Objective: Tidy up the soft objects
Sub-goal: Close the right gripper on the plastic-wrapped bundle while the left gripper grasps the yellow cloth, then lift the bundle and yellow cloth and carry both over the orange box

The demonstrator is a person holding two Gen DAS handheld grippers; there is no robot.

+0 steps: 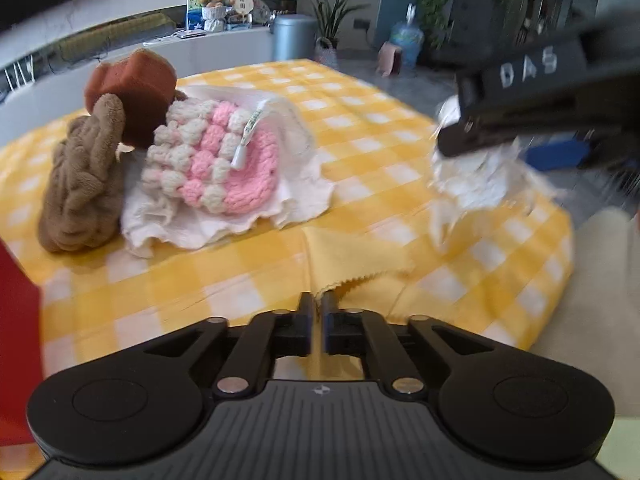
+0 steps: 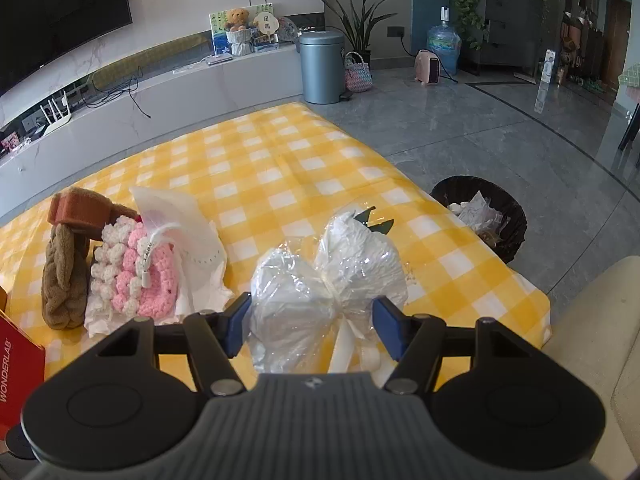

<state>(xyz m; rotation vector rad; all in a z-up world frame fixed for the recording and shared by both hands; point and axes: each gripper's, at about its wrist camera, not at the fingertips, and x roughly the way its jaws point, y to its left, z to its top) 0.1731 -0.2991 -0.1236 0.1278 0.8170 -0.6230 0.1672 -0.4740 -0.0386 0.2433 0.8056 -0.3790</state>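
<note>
Left wrist view: left gripper sits low over the yellow-and-white checked tablecloth, fingers nearly together and pinching the scalloped edge of a plain yellow cloth that lies flat on the checks; contact looks real but the pinch is right at the hem. Far left of the table, a pile is already grouped: a tan plush knotted headband leaning against a rust-brown sponge-like block, with a pink-and-cream chunky crochet piece resting on a white crinkled cloth. The right gripper shows upper right, motion-blurred, over a white crumpled bundle. Right wrist view: right gripper has its blue-padded fingers spread wide, one either side of a clear-plastic-wrapped white bundle tied at the waist with a ribbon; whether the pads touch the wrap cannot be told, no squeeze is evident. Bundle sits mid-table, well apart from the pile at left. A red carton is at the near left edge, a black waste bin on the floor past the table's right side. Judgement: the step in hand is collecting the loose items, cloth on the left, bundle on the right. Next move likely calls for closing on the tied waist, not the slippery plastic lobes, then lifting toward the pile.
</note>
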